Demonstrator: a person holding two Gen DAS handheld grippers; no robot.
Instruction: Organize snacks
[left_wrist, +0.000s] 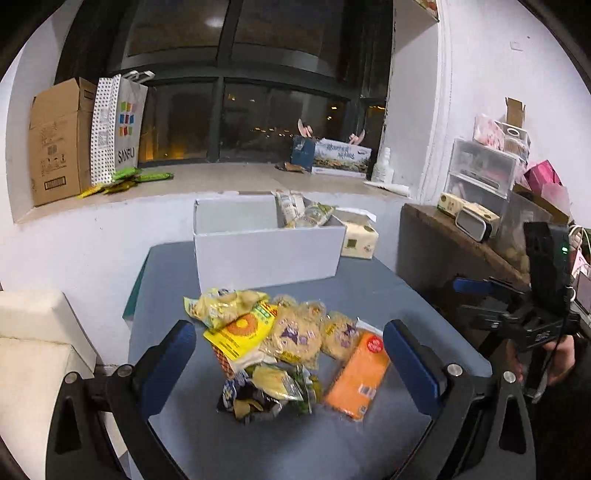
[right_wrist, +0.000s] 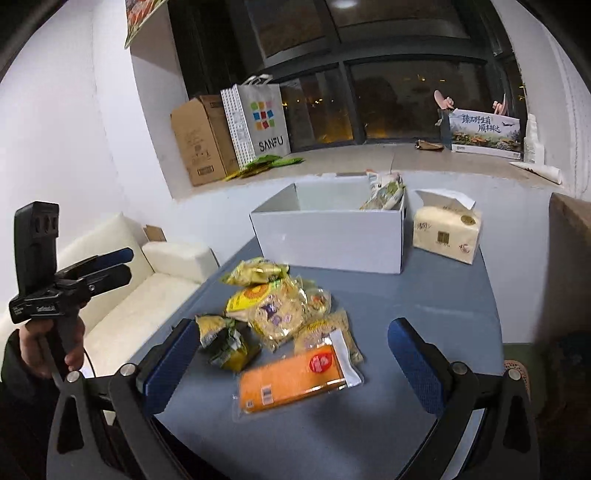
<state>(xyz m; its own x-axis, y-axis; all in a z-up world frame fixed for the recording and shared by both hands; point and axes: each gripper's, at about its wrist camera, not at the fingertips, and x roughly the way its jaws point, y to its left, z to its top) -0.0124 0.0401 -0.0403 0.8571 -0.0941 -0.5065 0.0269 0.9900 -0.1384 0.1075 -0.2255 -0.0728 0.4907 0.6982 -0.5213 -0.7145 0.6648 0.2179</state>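
On blue desk (left_wrist: 369, 291): snack pile (left_wrist: 280, 339) in front of white box (left_wrist: 266, 251), few packs inside. Left claw (left_wrist: 290, 352) spread wide above pile, holding nothing. Right claw (right_wrist: 291, 363) spread wide over orange pack (right_wrist: 291, 376), holding nothing.

The snack packets (left_wrist: 280, 339) are thin crinkled plastic film that catches the light, and the orange pack (right_wrist: 295, 376) sits in a glossy clear wrapper with a smooth face. The tabletop (right_wrist: 436, 306) looks matt grey-blue and smooth, while the white box (right_wrist: 328, 236) has plain matt cardboard walls and the tissue pack (right_wrist: 447, 236) a soft, slightly shiny plastic cover. Each tool (left_wrist: 290, 347) shows matt black plastic arms, dull blue finger pads (right_wrist: 173, 362) and small shiny metal bolts.
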